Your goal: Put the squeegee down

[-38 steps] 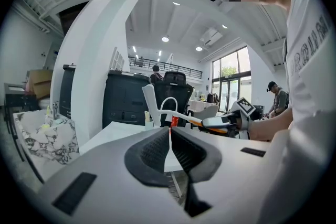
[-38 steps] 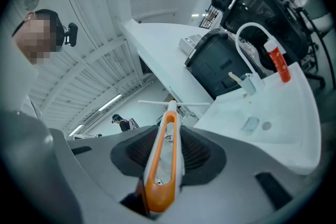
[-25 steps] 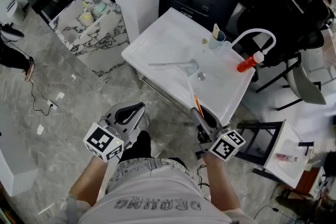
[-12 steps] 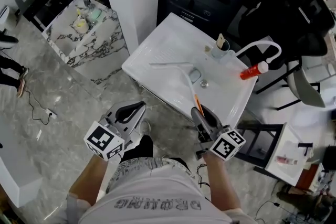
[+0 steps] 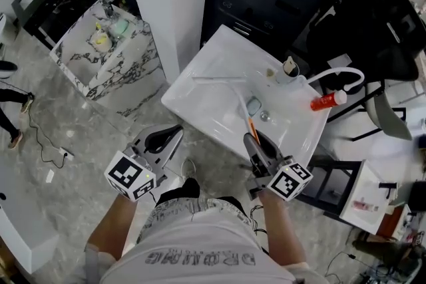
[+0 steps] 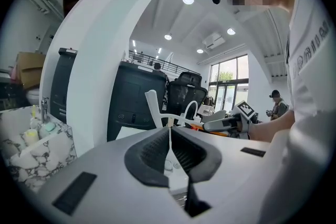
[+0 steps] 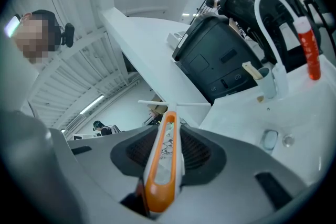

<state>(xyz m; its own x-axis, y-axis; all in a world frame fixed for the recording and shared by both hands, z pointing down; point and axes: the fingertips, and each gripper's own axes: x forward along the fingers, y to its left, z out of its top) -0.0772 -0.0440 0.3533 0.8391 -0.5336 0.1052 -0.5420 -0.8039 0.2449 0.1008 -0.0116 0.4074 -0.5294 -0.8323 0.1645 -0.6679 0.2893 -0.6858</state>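
The right gripper point(image 5: 251, 143) pinches the orange handle of the squeegee point(image 5: 252, 130), with both pads pressed on its sides. The squeegee points away from the person. Its white blade is held over the white basin point(image 5: 200, 103), clear of the surface. The left gripper point(image 5: 170, 136) is level beside the basin's near edge, with its jaws pressed together on nothing. A cup point(image 5: 289, 70) and a red bottle point(image 5: 327, 101) sit at the basin's far side.

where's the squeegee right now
Head view, right of centre: the squeegee is clamped in the right gripper, its blade reaching out over the white sink.
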